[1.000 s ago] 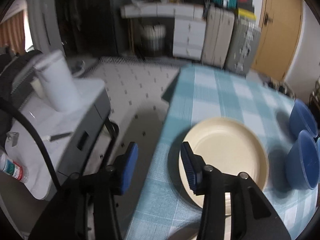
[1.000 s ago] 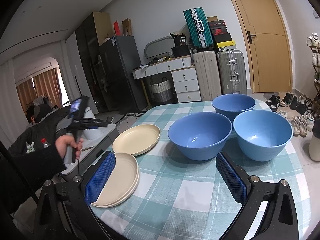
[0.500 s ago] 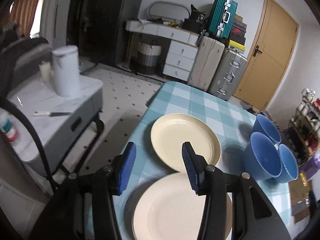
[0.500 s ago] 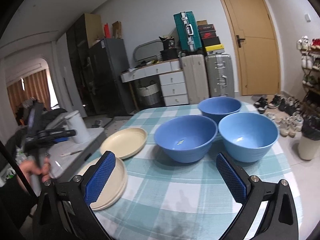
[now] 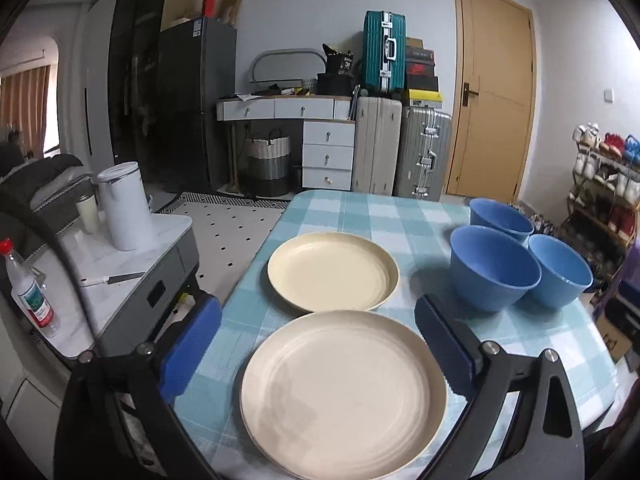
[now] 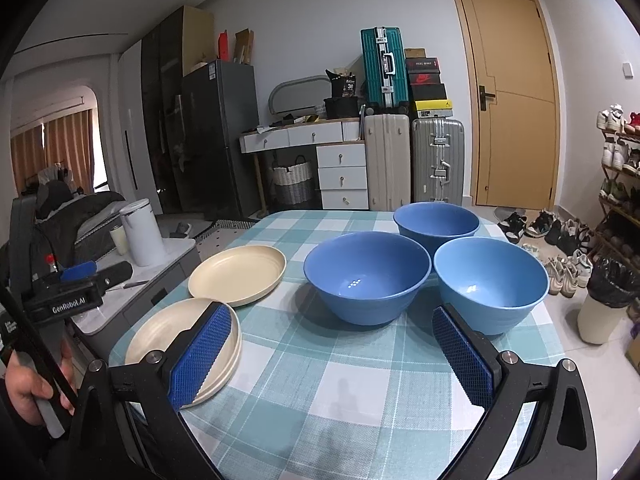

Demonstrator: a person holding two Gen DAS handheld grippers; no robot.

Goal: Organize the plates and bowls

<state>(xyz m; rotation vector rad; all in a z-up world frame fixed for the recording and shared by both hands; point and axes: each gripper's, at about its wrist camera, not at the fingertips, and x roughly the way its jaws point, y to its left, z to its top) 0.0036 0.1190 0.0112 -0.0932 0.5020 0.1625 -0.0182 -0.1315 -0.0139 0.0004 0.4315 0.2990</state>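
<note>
Left wrist view: left gripper (image 5: 318,340) jaws are opening wide, straddling the near plates (image 5: 344,392) without pressing on them, nothing held. Near plates are sitting at the table (image 5: 400,216) edge closest to the camera, looking like a stack, likely the collecting pile. Far plate (image 5: 333,270) is lying alone just beyond, apparently not yet stacked. Three blue bowls (image 5: 495,270) are clustering on the right, touching, none nested.

Right wrist view: right gripper (image 6: 332,350) is hovering wide open and empty over the checked cloth, aiming at the bowls, probably lining up for nesting. Count: three bowls, one loose plate, near stack showing at least two rims, exact number unclear. Left gripper is being held by a hand (image 6: 30,384) off the table's left edge.
</note>
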